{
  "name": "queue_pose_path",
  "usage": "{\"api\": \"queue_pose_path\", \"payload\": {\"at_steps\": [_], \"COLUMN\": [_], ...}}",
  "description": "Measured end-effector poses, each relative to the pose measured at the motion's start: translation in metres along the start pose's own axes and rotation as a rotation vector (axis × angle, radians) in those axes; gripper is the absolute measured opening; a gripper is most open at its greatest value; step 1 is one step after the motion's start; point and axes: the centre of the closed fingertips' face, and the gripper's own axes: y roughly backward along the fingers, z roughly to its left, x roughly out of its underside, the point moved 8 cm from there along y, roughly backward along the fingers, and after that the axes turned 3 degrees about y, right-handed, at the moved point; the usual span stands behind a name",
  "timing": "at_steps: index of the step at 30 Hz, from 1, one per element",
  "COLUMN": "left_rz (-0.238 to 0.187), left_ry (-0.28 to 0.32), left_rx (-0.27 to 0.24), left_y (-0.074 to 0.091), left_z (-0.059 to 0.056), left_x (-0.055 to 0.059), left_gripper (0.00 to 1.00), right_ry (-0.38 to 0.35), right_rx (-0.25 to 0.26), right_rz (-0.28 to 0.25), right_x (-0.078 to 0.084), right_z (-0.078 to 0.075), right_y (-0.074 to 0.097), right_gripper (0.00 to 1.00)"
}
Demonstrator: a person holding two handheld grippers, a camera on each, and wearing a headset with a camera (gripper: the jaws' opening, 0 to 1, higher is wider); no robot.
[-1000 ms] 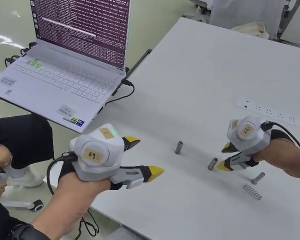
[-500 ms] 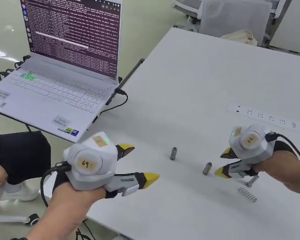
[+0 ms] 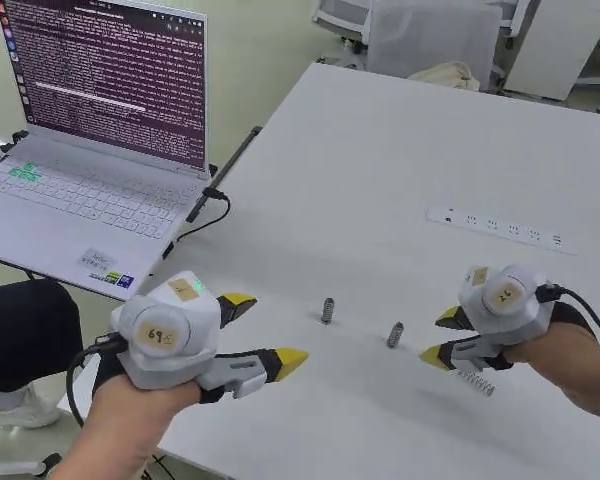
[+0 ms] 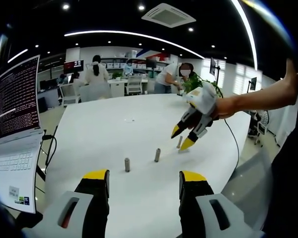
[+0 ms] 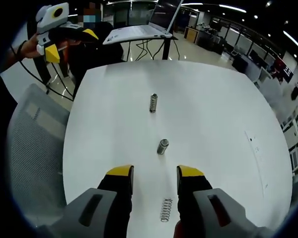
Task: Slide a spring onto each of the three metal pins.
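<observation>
Two pins stand upright on the white table [image 3: 380,200]. Far pin [image 5: 153,102] carries visible coil turns. Near pin [image 5: 162,147] is short and grey; coil not resolvable. Loose spring [image 5: 166,209] is thin and silver, lying flat between the parted jaws of the right gripper [image 5: 154,173], behind its yellow tips, touching neither. Left gripper [image 3: 263,330] jaws also apart, empty, well clear of both pins.

Loose spring [image 3: 473,382] lies right of a pin [image 3: 395,335]; laptop [image 3: 90,150] far left
</observation>
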Motion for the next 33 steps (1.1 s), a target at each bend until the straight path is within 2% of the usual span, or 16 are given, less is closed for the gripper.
{"api": "queue_pose_path", "payload": {"at_steps": [14, 22, 33], "left_rz": [0.007, 0.004, 0.008], "left_ry": [-0.003, -0.004, -0.002], "left_rx": [0.016, 0.022, 0.028], "left_y": [-0.006, -0.009, -0.012], "left_z": [-0.001, 0.001, 0.002], "left_x": [-0.001, -0.003, -0.003], "left_gripper": [0.52, 0.52, 0.52], "right_ry": [-0.103, -0.146, -0.236], "right_rx": [0.072, 0.098, 0.149], "right_rz": [-0.088, -0.111, -0.196], "right_x": [0.012, 0.024, 0.034], "right_z": [0.01, 0.019, 0.031], "right_y": [0.024, 0.03, 0.048], "right_gripper": [0.36, 0.37, 0.42]}}
